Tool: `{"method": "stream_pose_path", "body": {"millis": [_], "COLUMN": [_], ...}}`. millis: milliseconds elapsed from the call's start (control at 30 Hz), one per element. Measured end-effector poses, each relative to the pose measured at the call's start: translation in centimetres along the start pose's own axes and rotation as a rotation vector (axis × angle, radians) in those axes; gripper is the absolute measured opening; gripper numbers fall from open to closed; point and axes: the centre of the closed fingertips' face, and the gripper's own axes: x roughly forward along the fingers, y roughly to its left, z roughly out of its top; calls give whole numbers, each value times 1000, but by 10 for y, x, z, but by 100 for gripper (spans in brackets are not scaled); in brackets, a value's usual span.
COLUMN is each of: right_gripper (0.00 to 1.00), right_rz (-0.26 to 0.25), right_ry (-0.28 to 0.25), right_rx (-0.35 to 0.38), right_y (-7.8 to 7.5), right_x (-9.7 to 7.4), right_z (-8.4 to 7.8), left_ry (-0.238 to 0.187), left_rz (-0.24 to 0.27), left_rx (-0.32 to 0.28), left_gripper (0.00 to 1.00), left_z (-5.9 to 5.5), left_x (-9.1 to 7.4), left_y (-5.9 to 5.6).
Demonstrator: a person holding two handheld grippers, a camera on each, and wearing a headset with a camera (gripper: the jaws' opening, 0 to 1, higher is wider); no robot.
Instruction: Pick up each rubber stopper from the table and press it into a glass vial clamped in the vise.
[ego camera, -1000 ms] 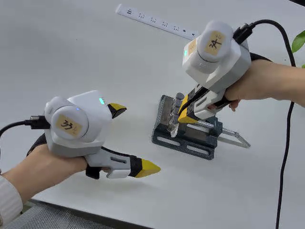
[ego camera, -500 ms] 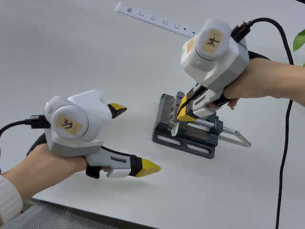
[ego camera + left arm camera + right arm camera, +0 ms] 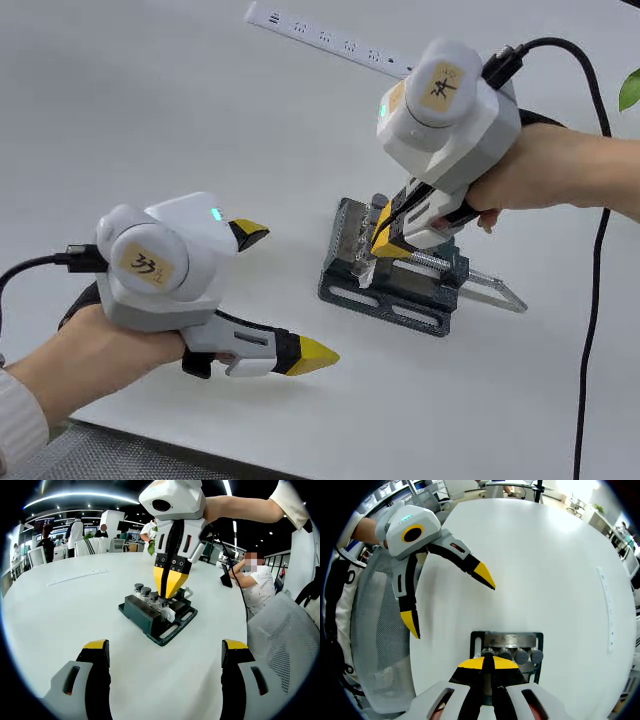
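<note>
A dark green vise [image 3: 400, 300] on the white table clamps a row of glass vials [image 3: 145, 596] with grey rubber stoppers [image 3: 521, 656]. My right gripper [image 3: 380, 246] hangs over the near end of that row, jaws shut, its yellow tips right at the top of the end vial [image 3: 362, 266]. In its own view the right gripper [image 3: 487, 664] hides most of that vial's stopper. From the left gripper view the right gripper [image 3: 170, 584] points straight down onto the vise [image 3: 159, 620]. My left gripper [image 3: 282, 293] stays open and empty, well to the left of the vise [image 3: 507, 639].
A white power strip [image 3: 330, 42] lies at the far side of the table. A black cable [image 3: 595, 300] trails down the right side. The vise handle [image 3: 495, 290] sticks out to the right. A mesh chair [image 3: 285, 645] stands beyond the table edge, with people behind.
My right gripper has shifted slightly left and down along the row toward the near end vial. The left gripper has hardly moved.
</note>
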Motion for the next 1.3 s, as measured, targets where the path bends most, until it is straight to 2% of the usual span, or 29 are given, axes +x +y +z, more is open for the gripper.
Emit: {"method": "stream_pose_path", "body": {"millis": [400, 600, 1000, 1300], "right_gripper": [0, 0, 0, 0], "right_rz": [-11, -32, -36, -24], "right_ry": [56, 87, 92, 73], "right_rx": [-8, -24, -2, 26], "right_y": [0, 3, 2, 1], "right_x": [2, 1, 3, 3], "right_z": [0, 1, -1, 0], "left_ry": [-6, -8, -8, -11], "left_rz": [8, 8, 8, 8], "left_rx": [-10, -14, -20, -26], "left_gripper": [92, 91, 91, 91], "left_z": [1, 0, 0, 1], "left_x": [1, 2, 4, 5], "left_y": [6, 6, 4, 3]}}
